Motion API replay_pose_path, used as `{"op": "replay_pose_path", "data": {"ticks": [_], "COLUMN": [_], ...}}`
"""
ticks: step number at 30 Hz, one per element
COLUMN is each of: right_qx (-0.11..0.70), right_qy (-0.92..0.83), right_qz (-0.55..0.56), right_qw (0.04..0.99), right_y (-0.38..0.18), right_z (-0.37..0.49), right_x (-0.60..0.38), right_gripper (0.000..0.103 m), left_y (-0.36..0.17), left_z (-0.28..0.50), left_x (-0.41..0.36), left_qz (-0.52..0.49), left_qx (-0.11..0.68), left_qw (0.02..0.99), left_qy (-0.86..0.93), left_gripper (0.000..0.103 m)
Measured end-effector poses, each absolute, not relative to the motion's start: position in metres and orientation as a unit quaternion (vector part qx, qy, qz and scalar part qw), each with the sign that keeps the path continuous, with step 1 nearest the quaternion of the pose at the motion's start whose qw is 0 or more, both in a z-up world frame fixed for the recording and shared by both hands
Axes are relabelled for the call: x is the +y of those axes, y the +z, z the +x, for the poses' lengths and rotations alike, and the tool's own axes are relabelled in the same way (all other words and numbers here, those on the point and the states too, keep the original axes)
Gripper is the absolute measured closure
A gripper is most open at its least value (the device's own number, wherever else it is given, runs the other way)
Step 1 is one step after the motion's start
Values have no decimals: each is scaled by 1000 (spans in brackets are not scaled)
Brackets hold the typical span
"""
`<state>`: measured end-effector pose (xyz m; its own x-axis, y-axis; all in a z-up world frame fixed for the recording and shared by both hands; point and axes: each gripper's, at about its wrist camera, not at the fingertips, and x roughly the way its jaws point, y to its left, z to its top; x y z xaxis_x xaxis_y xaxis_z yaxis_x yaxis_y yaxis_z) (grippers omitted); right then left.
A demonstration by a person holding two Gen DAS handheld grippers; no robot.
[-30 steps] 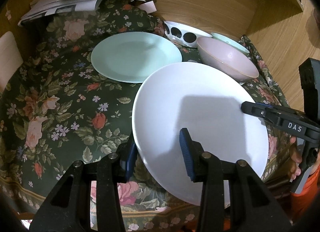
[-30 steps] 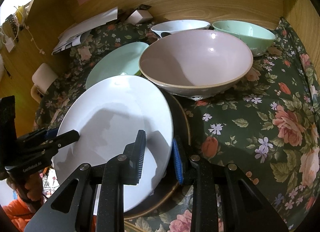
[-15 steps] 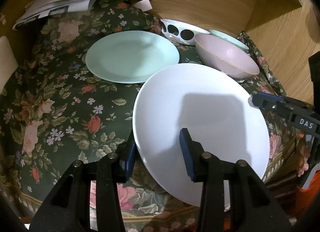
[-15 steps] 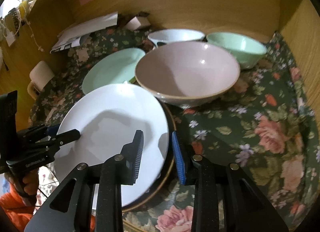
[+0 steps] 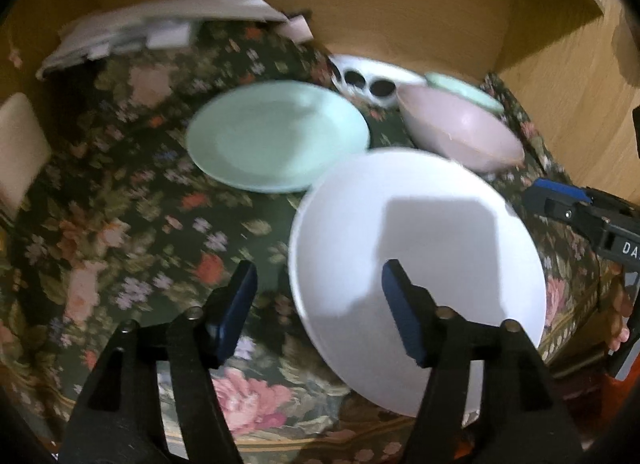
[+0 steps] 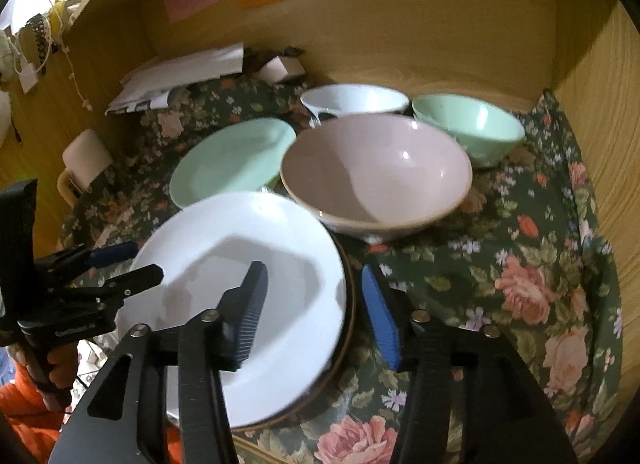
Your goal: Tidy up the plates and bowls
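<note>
The round white ceramic plate (image 5: 416,219) lies flat, face up, at the near edge of the dark green floral tablecloth (image 5: 120,199); being round it has no long axis, and its rim nearest the left camera tilts slightly up toward the viewer (the left view is blurred, so the tilt is uncertain); in the right wrist view it rests on a dark plate with a brown rim (image 6: 349,304), which shows only as a crescent on its right side. The left gripper (image 5: 316,304) has its jaws spread wide, straddling the white plate's left edge, with one blue pad over the plate and the other over the cloth; the right gripper (image 6: 314,304) is likewise released, its jaws spanning the plate's right edge and grasping nothing. Just behind the white plate stands a large pale pink bowl (image 6: 376,179), upright, touching or nearly touching the plate's far rim; to its left lies a mint green plate (image 6: 230,159); behind are a white bowl (image 6: 354,99) and a mint green bowl (image 6: 470,125). Papers (image 6: 180,75) lie by the wooden back wall (image 6: 400,31).
</note>
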<state>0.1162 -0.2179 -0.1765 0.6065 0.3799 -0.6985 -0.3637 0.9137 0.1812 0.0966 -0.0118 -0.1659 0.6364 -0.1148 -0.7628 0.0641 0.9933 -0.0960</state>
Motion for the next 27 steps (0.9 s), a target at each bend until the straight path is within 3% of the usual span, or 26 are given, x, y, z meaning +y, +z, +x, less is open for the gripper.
{"op": "replay_pose_path", "data": {"ticks": [4,8,17,27], "right_qx": [374,356,343,381], "right_qy": [210,216,238,257], "right_qz": [5,-5,-24,-42], "right_qw": [903,909,908,887], "right_y": [-164,-151,-132,-143], "right_z": [120,129,157,214], "right_x": [-210,-197,-160,-128], "right_gripper": [43,43,42,42], "left_y": [-148,-128,-103,-122], "left_z": [96,97,117,160], "left_x": [3,24,76,95], "left_qz": [-33,-36,-49,-40], "left_qx": [394,363,347,387], "left_qw": [918,931,935,919], "left_qy": [-29,1,54,66], "left_gripper": [28,21,18,18]}}
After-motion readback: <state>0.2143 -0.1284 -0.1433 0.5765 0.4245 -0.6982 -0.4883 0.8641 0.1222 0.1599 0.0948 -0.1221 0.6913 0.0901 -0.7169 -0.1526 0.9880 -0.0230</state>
